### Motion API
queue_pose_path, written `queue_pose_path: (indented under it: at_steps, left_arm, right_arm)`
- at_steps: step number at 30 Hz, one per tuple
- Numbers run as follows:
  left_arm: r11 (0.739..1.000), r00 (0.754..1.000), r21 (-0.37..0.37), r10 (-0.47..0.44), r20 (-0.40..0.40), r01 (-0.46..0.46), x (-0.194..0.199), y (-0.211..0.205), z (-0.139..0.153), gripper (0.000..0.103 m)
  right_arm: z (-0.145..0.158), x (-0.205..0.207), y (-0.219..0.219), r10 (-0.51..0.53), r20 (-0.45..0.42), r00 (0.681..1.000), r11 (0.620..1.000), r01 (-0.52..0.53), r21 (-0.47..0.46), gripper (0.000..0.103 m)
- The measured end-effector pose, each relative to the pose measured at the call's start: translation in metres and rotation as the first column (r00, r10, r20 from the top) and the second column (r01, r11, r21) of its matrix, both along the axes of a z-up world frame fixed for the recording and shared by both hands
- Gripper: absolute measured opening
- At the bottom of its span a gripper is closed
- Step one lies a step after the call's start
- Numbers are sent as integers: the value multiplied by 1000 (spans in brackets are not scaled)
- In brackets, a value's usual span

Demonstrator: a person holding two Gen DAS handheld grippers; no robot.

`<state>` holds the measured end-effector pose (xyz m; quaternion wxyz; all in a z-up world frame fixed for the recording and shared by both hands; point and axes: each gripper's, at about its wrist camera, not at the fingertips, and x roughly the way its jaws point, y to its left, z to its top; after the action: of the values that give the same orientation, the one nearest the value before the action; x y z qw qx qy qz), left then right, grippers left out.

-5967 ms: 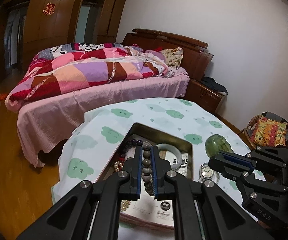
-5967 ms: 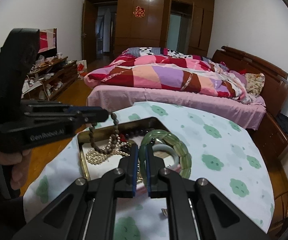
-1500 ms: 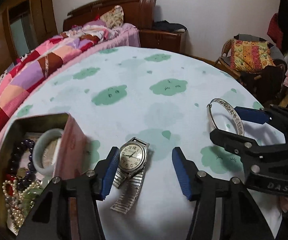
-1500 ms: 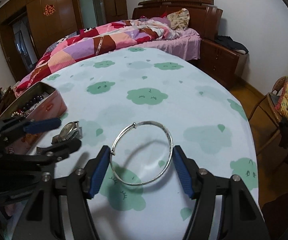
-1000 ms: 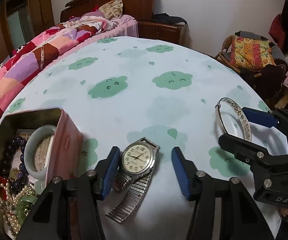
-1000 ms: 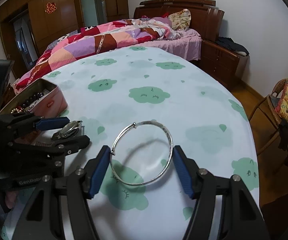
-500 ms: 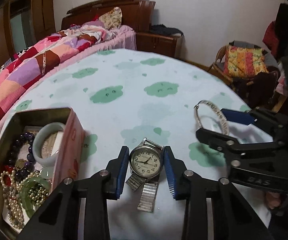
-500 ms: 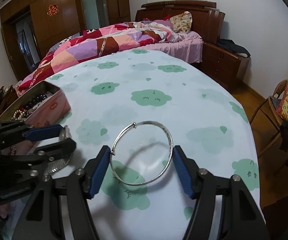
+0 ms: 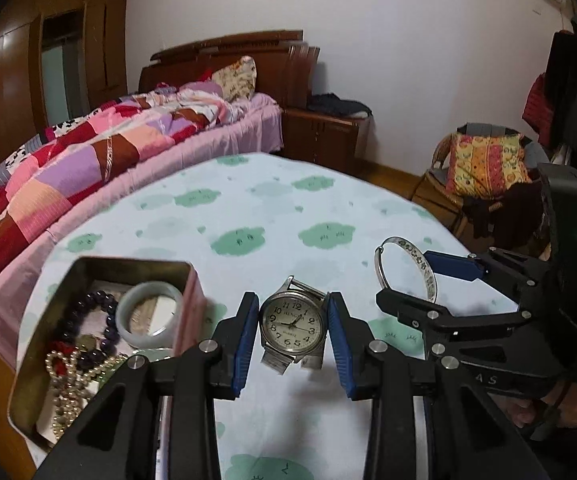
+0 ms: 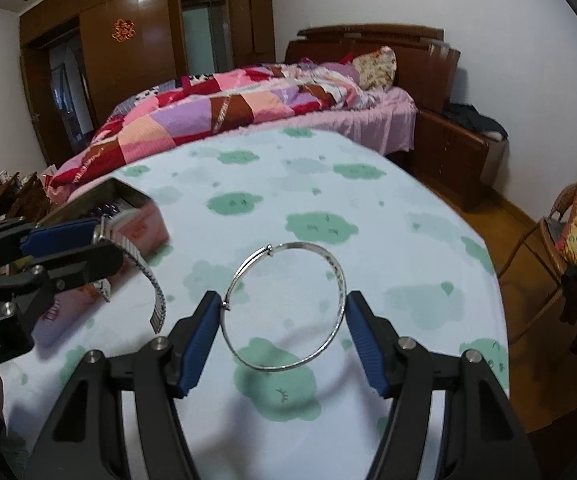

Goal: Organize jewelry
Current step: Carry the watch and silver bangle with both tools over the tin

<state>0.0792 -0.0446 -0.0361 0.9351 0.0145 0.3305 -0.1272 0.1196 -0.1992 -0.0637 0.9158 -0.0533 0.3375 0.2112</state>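
My left gripper (image 9: 293, 340) is shut on a silver wristwatch (image 9: 292, 325) and holds it above the table; its metal strap hangs down in the right wrist view (image 10: 150, 284). My right gripper (image 10: 284, 328) is shut on a silver bangle (image 10: 284, 306), pads touching both sides, lifted off the tablecloth. The bangle also shows in the left wrist view (image 9: 406, 268). An open tin box (image 9: 36, 336) at the left holds a pale jade bangle (image 9: 150, 314), dark beads and pearls.
The round table has a white cloth with green cloud prints (image 10: 328, 200). A bed with a patchwork quilt (image 10: 228, 112) stands behind it. A chair with a patterned cushion (image 9: 484, 168) is at the right. The table edge drops off at the right (image 10: 496, 280).
My left gripper closed on the watch and lifted it off the table. My right gripper closed on the bangle and raised it. Both views have tilted up.
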Motion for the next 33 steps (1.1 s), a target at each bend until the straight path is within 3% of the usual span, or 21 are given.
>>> queue_pose_path:
  at_steps: [15, 33]
  left_arm:
    - [996, 991, -47, 82, 101, -78, -16, 34, 36, 36]
    - [974, 969, -68, 224, 108, -218, -25, 90, 40, 36]
  right_arm:
    - [41, -17, 22, 62, 109, 992, 996, -68, 50, 66]
    - [61, -17, 76, 185, 170, 968, 980, -194, 38, 66]
